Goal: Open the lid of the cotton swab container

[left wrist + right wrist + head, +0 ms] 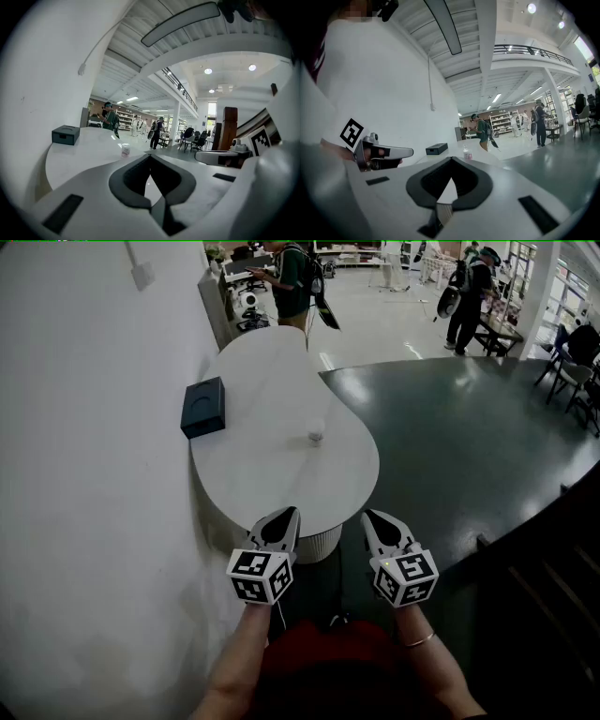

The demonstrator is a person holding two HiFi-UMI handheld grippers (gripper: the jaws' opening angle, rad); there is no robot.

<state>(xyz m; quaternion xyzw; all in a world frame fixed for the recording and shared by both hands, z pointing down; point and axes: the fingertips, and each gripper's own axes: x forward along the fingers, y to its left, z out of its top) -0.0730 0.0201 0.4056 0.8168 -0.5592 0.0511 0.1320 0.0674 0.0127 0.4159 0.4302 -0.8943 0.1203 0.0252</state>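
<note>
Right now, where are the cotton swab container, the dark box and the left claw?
cotton swab container (315,436): head view, middle of its body.
dark box (202,407): head view, top face.
left claw (289,515): head view, between its shut tips.

**user1:** so what's actually on that table

**user2:** not much lol. The curved white table (272,470) sits against the white wall (84,474). There's a dark box (202,407) on the wall side and a tiny cotton swab container (315,436) standing alone near the middle, too small to make out the lid

**user1:** and the grippers?

**user2:** the left gripper (288,514) and right gripper (370,516) are side by side at the table's near edge. Jaws pinched together, nothing in them, well apart from the container. Also a person with a backpack (295,277) past the far end
</note>
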